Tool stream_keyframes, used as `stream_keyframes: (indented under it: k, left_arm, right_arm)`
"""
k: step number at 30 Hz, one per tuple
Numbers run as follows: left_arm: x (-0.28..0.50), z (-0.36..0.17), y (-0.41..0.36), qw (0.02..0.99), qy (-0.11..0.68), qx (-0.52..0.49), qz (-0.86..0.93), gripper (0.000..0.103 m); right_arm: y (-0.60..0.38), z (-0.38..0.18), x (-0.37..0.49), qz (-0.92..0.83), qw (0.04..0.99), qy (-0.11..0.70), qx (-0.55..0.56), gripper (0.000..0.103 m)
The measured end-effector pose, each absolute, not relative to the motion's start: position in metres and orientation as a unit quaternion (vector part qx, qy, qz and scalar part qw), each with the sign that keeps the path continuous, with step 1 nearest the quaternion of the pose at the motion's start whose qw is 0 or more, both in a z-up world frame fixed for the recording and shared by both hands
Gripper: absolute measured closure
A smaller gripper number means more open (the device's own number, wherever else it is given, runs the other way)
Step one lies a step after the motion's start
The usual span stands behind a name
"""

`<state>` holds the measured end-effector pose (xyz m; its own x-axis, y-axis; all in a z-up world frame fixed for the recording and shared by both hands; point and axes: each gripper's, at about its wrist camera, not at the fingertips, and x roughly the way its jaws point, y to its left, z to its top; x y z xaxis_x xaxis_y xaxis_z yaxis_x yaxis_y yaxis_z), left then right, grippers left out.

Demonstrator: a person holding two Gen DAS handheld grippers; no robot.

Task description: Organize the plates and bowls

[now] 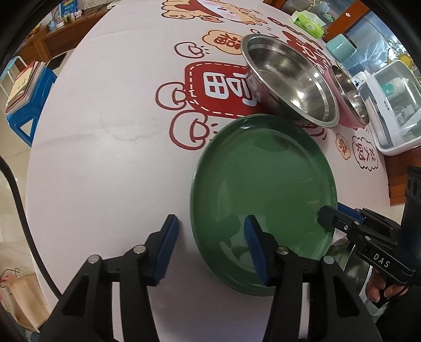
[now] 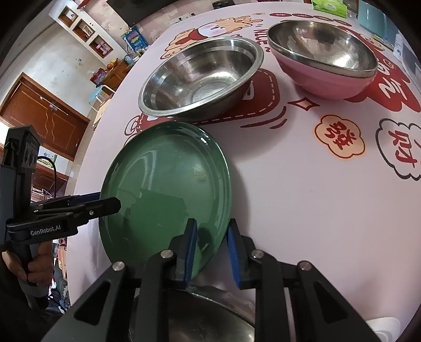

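green plate point(image 1: 263, 189) flat on desk point(image 1: 105, 171), near the front edge. steel bowl point(image 1: 289, 79) just beyond its far rim, close, contact not clear. pink bowl point(image 1: 350, 100) right of the steel bowl, rims near or touching, cannot tell which. another steel bowl point(image 2: 210, 315) at the plate's near side, plate's near rim seems to overlap it, mostly hidden under the right tool.

left tool point(image 1: 210, 247) spread wide, straddling the plate's left rim: one blue pad point(image 1: 168, 244) over bare desk, the other over the plate's inside. not gripping anything.

right tool point(image 2: 210, 250) at the plate's right rim, part closed, one pad point(image 2: 188, 252) over the plate's inside, the other outside the rim; contact with the rim cannot be told.

round plate, no long axis; opening faces up. all bowls upright, openings up.

open room: wide bare desk left of the plate out to the curved desk edge, also right of the plate in the right wrist view. tight at the far rim by the bowls. tissue box point(image 1: 307, 22) and white appliance point(image 1: 394, 105) at the far right, well apart.
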<state>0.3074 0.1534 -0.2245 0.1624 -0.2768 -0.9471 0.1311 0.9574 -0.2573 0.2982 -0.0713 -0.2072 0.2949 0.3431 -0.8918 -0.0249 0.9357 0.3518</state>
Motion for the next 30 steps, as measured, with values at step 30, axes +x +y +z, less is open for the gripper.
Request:
stream_keyframes:
  k: [30]
  left_arm:
    - [0.296,-0.213,0.169,0.762,0.630,-0.083,-0.124,0.070]
  right_arm:
    - [-0.059,-0.192,0.291,0.120,0.799,0.574,0.133,0.090]
